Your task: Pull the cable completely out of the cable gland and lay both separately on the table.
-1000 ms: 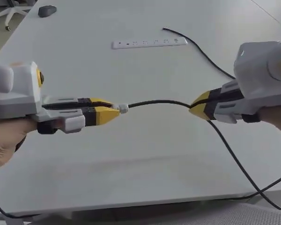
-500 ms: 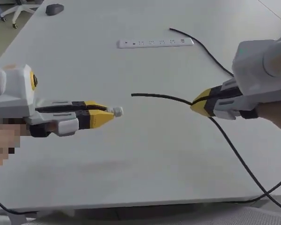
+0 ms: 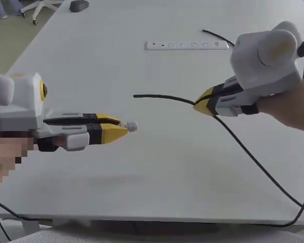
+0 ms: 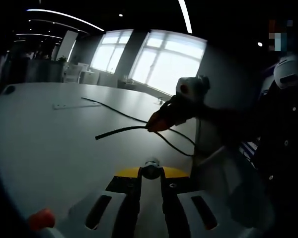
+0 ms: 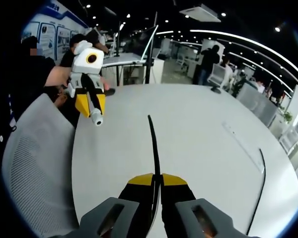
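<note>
Since a second ago the cable [image 3: 162, 96] has come right out of the cable gland [image 3: 131, 126]. Back then it ran unbroken between the two tools. Now its cut end hangs free left of centre in the head view, well apart from the gland.

At the middle left of that view the left gripper [image 3: 122, 129] is clenched on the gland, a small, pale grey, round-bodied fitting poking out past the yellow jaw tips. In the left gripper view the gland sits at bottom centre as a ring with a dark bore.

At the upper right the right gripper [image 3: 197, 105] pinches the thin, black, smooth-sheathed cable. It arcs stiffly leftward from the jaws, and on the other side it trails down over the near edge of the table [image 3: 142, 172] at lower right.

Both tools have white plastic bodies, black jaws and yellow tips. The table top is matt and pale grey. A white power strip [image 3: 186, 45] lies flat at top centre, its markings too small to read. In the right gripper view, blue-and-white posters [image 5: 48, 30] at upper left carry print I can't make out.
</note>
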Action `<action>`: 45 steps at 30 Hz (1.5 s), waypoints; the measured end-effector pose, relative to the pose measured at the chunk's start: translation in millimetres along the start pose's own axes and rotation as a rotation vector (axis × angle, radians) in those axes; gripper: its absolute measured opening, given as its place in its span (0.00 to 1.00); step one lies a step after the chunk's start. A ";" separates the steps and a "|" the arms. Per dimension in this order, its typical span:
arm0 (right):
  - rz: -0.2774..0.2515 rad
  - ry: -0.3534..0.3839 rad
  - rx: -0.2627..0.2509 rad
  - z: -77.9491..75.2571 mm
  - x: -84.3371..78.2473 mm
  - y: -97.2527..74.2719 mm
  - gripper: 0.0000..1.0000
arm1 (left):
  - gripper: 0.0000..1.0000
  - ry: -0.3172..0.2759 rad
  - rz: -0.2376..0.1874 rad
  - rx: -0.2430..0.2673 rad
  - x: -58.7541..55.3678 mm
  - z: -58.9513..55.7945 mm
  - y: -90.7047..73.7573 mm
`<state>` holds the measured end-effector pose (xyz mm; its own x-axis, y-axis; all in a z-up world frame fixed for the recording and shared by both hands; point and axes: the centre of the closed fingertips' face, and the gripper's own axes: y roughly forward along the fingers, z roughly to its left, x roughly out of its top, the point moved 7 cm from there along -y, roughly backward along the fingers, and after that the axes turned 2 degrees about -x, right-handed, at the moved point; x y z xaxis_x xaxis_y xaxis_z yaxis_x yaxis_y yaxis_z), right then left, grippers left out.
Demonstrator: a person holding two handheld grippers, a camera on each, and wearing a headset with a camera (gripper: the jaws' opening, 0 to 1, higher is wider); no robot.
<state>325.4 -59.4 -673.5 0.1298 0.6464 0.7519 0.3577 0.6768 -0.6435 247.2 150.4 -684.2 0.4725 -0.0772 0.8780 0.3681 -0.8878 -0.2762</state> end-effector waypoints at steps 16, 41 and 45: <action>0.007 0.044 0.027 -15.8 28.7 72.6 0.00 | 0.15 -0.031 -0.007 0.021 -13.9 10.5 -8.0; 0.059 0.140 0.050 -3.0 29.0 159.7 0.00 | 0.15 0.000 -0.068 0.096 -52.0 40.3 -8.5; 0.069 0.137 0.048 -0.5 28.1 164.5 0.00 | 0.15 0.009 -0.053 0.111 -59.7 45.6 -5.3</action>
<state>388.4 69.9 -758.2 0.2790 0.6396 0.7163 0.2998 0.6506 -0.6977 253.6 180.4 -753.0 0.4430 -0.0355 0.8958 0.4789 -0.8354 -0.2699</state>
